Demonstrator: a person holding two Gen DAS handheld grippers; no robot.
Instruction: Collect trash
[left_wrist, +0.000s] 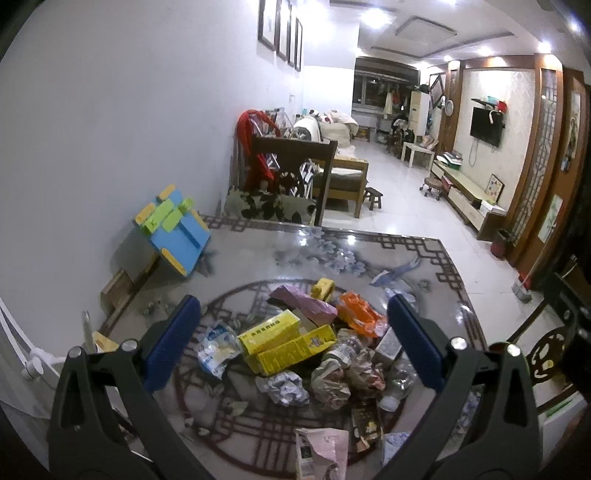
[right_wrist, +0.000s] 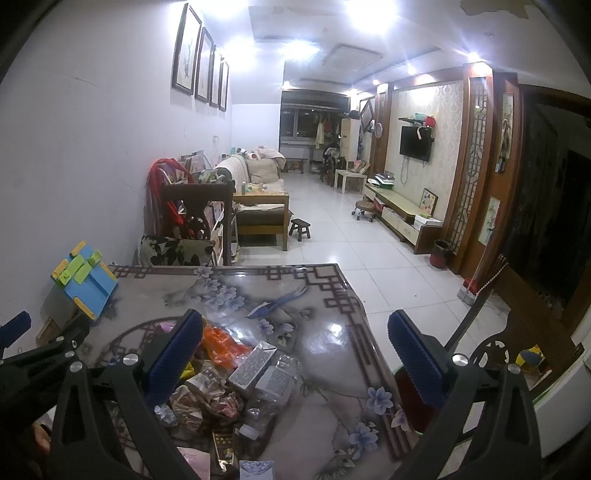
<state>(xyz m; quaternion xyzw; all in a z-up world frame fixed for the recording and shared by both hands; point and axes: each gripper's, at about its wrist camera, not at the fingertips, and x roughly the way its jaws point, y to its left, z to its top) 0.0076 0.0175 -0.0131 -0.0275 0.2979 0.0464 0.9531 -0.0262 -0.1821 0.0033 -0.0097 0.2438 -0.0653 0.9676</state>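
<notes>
A heap of trash lies on the patterned table (left_wrist: 424, 258): yellow cartons (left_wrist: 286, 341), an orange wrapper (left_wrist: 358, 314), a pink bag (left_wrist: 306, 301), crumpled paper (left_wrist: 286, 387), a clear plastic bag (left_wrist: 216, 345) and a plastic bottle (left_wrist: 400, 384). My left gripper (left_wrist: 293, 345) hangs open above the heap, its blue pads wide apart with nothing held. In the right wrist view the heap's right part shows a grey carton (right_wrist: 255, 363), the orange wrapper (right_wrist: 221, 343) and the clear bottle (right_wrist: 275, 384). My right gripper (right_wrist: 295, 362) is open over the table's right side, holding nothing.
A blue and yellow foam stand (left_wrist: 175, 230) leans by the wall at the table's left rear. A dark wooden chair (left_wrist: 295, 173) stands behind the table; another chair back (right_wrist: 495, 350) is at its right. The left gripper's arm (right_wrist: 40, 354) appears at the left of the right wrist view.
</notes>
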